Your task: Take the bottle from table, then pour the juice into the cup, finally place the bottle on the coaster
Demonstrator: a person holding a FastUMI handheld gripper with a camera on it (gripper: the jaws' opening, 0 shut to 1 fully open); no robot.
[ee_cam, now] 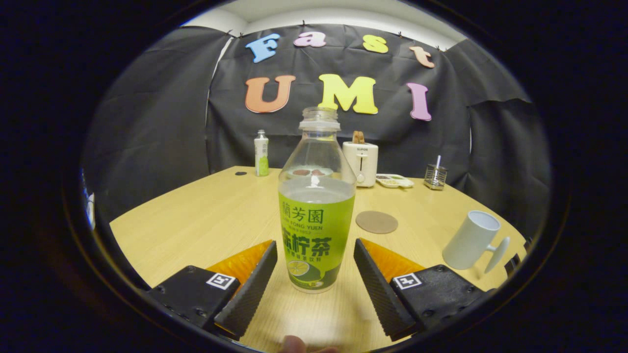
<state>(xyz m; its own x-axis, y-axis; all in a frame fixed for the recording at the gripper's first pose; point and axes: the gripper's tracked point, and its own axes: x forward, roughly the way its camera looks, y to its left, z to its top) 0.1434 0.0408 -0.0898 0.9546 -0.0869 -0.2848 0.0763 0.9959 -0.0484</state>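
1. Between the fingers: bottle [316, 206] standing upright on table [206, 220], cap off, neck open. Green label w/ lime picture low on front, clear shoulder above; liquid level approx at label top.
2. Gripper [315, 267] wide open, one finger each side of bottle base, gap visible on both sides, no contact w/ either pad. Ribbed pads [250, 289] facing inward, angled toward bottle.
3. Square markers on top of both finger blocks, left & right.
4. Just ahead of right finger, beyond bottle to its right: round brown coaster [377, 222] flat on table, bare, apart from bottle.
5. Further right, near table edge: white cup [472, 240] w/ handle pointing right, opening visible at top; looks tilted, prob. fisheye warp, can't tell for sure. Well apart from coaster & bottle.
6. Far side of table, behind bottle: white toaster [361, 163] w/ bread slice sticking out of slot.
7. Right of toaster: small shallow tray [394, 181], contents too small to tell.
8. Further right along back edge: wire-mesh holder [435, 176] w/ thin white stick standing in it.
9. Back left: second bottle [261, 153], slim, white & green, upright, capped. Small dark flat item [240, 173] just left of it, too small to ID.
10. Close to camera, behind fingers: fingertip [293, 344] of person's hand at bottom, partly cut off.
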